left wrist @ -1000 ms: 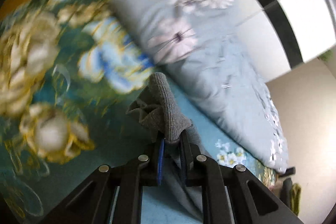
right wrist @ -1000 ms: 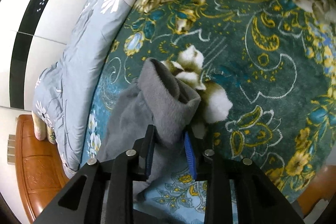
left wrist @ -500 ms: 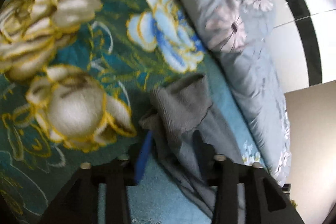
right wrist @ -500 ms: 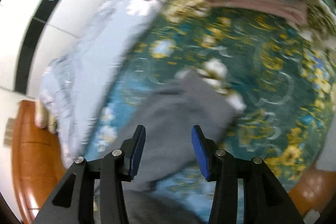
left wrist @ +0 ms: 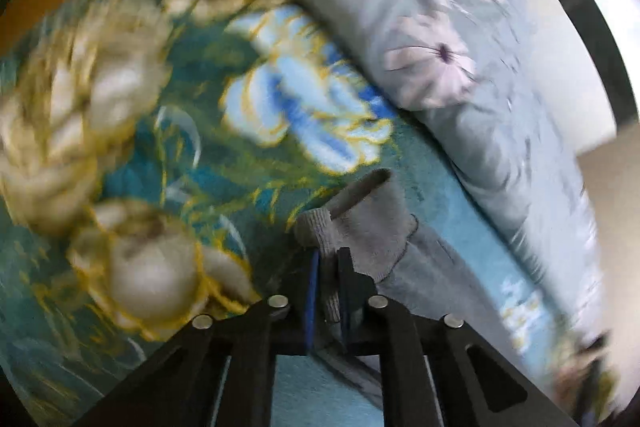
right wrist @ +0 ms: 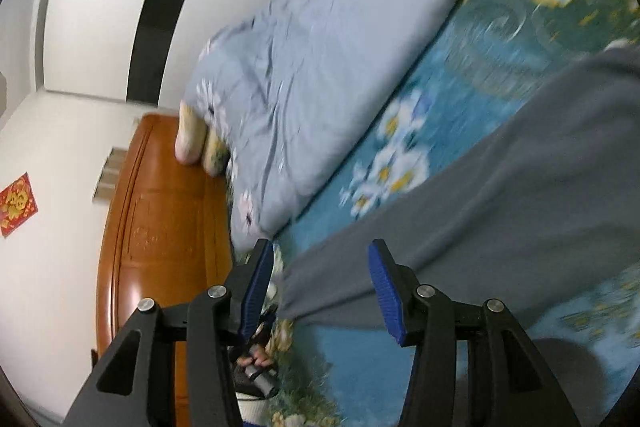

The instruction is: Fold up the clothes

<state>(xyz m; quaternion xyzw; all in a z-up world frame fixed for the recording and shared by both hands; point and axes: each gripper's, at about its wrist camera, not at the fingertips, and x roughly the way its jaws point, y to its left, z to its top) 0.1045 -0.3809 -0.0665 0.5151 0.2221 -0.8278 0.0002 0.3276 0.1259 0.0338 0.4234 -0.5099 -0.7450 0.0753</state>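
Note:
A grey garment [left wrist: 372, 227] lies on a teal floral bedspread [left wrist: 168, 131]. In the left wrist view my left gripper [left wrist: 328, 263] is shut on a ribbed edge of the garment, with its blue pads pinching the cloth. In the right wrist view the garment [right wrist: 500, 195] stretches as a long grey band across the bedspread [right wrist: 452, 75]. My right gripper [right wrist: 320, 267] is open and empty, with its jaws wide apart just above the garment's lower end.
A pale blue flowered quilt [right wrist: 320, 39] lies folded along the far side of the bed, also in the left wrist view [left wrist: 460, 67]. A wooden headboard [right wrist: 160, 219] and yellowish pillows [right wrist: 192, 143] stand at the bed's end. White wall panels lie beyond.
My left gripper opened half a second ago and is shut again on the garment's ribbed edge. My right gripper let go of the garment, stays open, and has swung toward the headboard end.

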